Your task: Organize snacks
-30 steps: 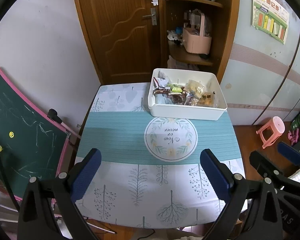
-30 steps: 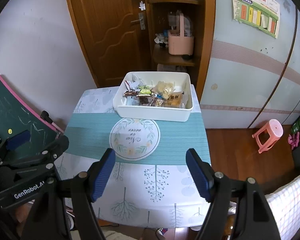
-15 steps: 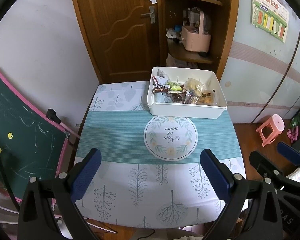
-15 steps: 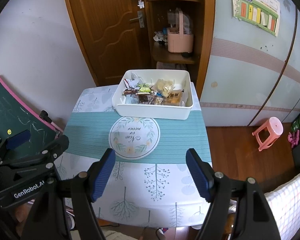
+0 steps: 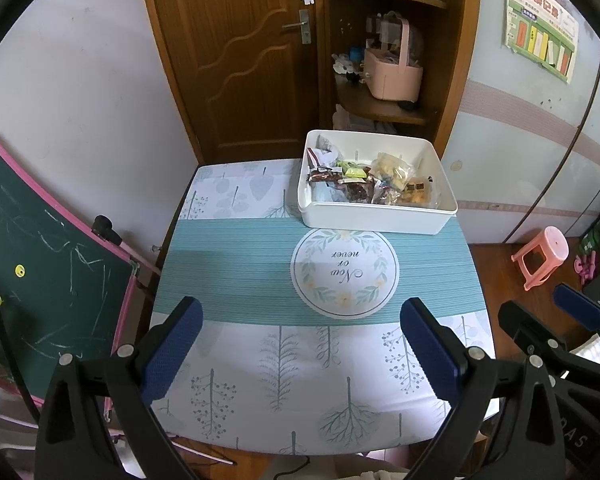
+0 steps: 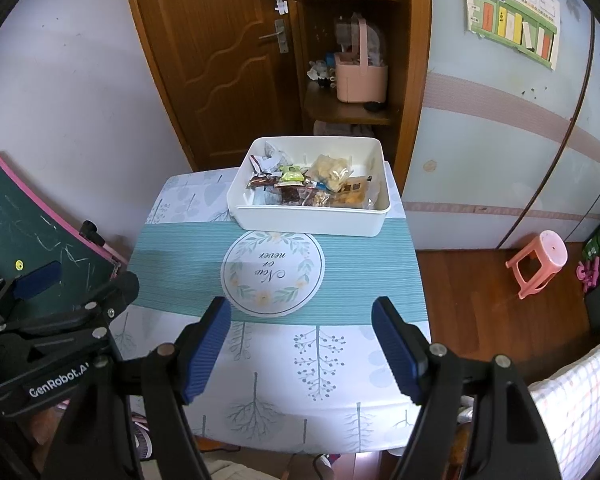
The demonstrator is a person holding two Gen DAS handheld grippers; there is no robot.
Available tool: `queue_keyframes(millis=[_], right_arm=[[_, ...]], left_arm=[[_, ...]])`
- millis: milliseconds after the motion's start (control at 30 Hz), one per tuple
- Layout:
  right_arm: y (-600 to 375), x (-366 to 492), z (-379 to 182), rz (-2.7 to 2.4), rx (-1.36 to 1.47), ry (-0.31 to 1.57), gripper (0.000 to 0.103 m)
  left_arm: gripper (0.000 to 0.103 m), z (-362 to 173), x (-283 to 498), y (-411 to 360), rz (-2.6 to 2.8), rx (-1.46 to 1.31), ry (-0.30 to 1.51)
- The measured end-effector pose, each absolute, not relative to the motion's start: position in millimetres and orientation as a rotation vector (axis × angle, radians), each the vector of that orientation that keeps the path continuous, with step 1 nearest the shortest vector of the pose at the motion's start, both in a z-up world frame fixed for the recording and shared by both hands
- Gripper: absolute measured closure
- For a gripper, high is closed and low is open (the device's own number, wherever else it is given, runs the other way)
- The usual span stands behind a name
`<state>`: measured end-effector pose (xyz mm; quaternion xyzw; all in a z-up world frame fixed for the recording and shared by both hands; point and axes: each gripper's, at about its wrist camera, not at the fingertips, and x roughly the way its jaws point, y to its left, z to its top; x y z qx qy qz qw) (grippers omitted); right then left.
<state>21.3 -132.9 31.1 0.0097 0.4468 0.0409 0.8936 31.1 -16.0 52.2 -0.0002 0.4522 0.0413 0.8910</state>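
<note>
Place: a home room.
Ahead of the jaws: wooden door (image 5: 252, 60), corner shelf (image 5: 384, 104) of household clutter.
Left of the jaws: child's chalkboard (image 5: 40, 264).
Right of the jaws: pink stool (image 5: 540, 256).

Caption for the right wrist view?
Open right tongs above the table, facing a white bin of snacks.

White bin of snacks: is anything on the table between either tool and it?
Nothing visible stands in the way. Between the open left tool, the open right tool and the white bin lies only the flat tablecloth with its round printed mat. The snack packets sit inside the bin.
</note>
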Motion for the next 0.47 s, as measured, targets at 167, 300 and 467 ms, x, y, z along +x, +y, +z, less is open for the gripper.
queue_keyframes(millis=[167, 300, 467], right_arm=[[-126.8, 20.4, 29.0, 0.085, 0.022, 0.929, 0.029], [-124.0, 19.1, 28.1, 0.083, 0.025, 0.933, 0.029], [-123.4, 20.0, 29.1, 0.083, 0.026, 0.935, 0.029]], left_arm=[[0.004, 51.0, 30.3, -13.6, 0.084, 0.0, 0.944], [0.004, 50.2, 28.9, -10.3, 0.084, 0.001, 0.945], [0.004, 50.0, 27.8, -7.2, 0.081, -0.002, 0.955]])
